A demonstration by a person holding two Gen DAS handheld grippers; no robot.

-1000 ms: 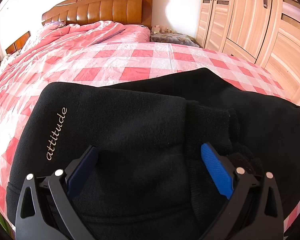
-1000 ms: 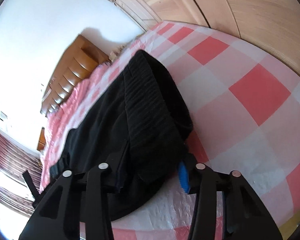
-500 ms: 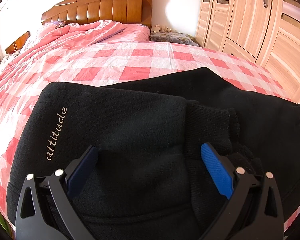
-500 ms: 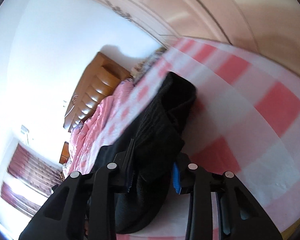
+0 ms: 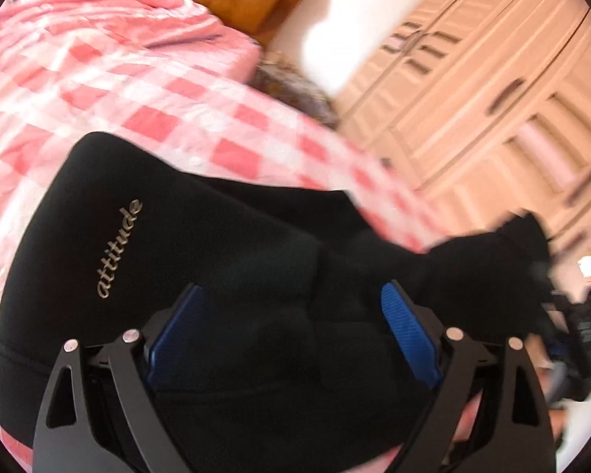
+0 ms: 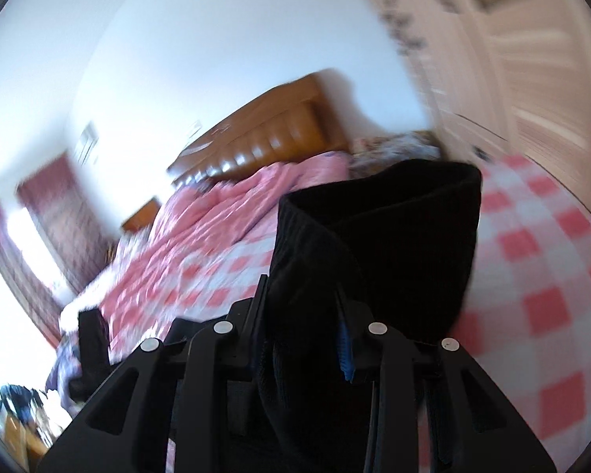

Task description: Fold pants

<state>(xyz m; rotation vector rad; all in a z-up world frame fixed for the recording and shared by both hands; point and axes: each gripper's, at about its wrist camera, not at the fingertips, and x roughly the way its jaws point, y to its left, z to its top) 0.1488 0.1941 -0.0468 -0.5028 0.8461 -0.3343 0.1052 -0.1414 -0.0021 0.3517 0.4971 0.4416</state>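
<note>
The black pants (image 5: 224,276) lie folded on the bed (image 5: 145,90), over its pink-and-white checked cover, with the pale script word "attitude" (image 5: 119,249) running up the near left part of the cloth.

In the left wrist view, the left claw (image 5: 291,307) sits low over the pants with its two blue pads (image 5: 407,335) spread wide apart, a broad mound of black fabric lying between them. The pads are not pressed onto the cloth; whether they touch it at the sides is hard to tell. On the right side of this view, a dark end of the pants (image 5: 500,252) rises off the bed, blurred.

In the right wrist view, the right claw (image 6: 301,315) is pressed together on a thick bunch of the pants (image 6: 378,244). The fabric stands up between the fingers as a tall folded flap, clear of the bed cover (image 6: 539,276), which shows behind and to the right of it. Only a sliver of one blue pad (image 6: 346,349) shows beside the cloth.

A brown wooden headboard (image 6: 264,134) stands at the far end of the bed, and a pale wooden wardrobe (image 5: 492,79) lines the wall beside it. Both views are smeared.
</note>
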